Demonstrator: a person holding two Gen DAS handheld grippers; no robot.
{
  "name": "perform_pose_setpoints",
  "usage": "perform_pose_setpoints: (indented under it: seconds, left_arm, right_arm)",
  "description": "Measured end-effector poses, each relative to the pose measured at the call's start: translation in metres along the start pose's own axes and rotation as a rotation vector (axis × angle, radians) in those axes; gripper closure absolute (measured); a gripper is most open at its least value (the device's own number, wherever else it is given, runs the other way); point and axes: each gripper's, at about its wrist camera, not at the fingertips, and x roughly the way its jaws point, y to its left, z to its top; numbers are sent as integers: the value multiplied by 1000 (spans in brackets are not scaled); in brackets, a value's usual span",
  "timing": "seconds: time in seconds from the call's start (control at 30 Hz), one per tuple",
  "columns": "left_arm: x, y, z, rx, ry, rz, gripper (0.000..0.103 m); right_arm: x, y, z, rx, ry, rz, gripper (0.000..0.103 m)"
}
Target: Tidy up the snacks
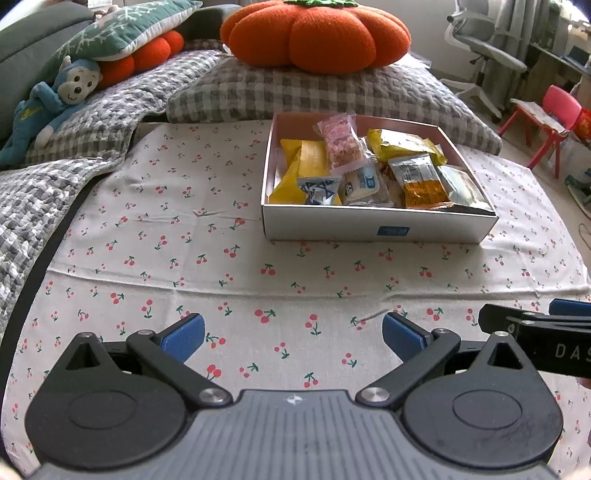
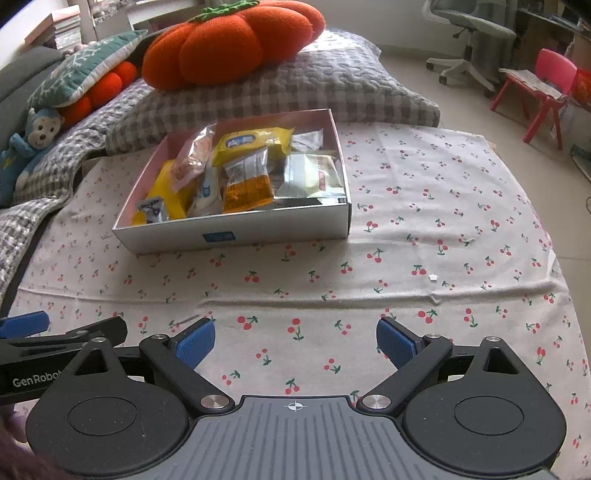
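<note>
A white open box [image 1: 380, 228] [image 2: 236, 229] sits on the cherry-print cloth [image 1: 229, 266] [image 2: 424, 229] and holds several snack packets: yellow ones [image 1: 404, 146] [image 2: 255, 142], a pink one [image 1: 341, 144], an orange one [image 1: 424, 190] [image 2: 247, 190] and a silver-white one [image 2: 312, 175]. My left gripper [image 1: 293, 338] is open and empty, low over the cloth, well in front of the box. My right gripper [image 2: 295, 341] is open and empty, also in front of the box. Each gripper shows at the edge of the other's view.
Behind the box lie a grey checked pillow [image 1: 332, 92] [image 2: 280, 88] with an orange pumpkin cushion [image 1: 317, 33] [image 2: 229, 44], a blue monkey toy [image 1: 55, 99] [image 2: 29, 144] and a green cushion [image 1: 122, 33]. A red child's chair [image 1: 546, 122] [image 2: 535, 92] and an office chair [image 2: 469, 33] stand on the floor at right.
</note>
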Motion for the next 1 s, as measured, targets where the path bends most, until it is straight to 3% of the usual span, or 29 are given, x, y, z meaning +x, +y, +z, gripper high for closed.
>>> perform_pose_setpoints:
  seconds: [1.0]
  left_arm:
    - [1,0,-2,-3,13,-7,0]
  right_arm:
    - [1,2,-3,-16,3,-2,7]
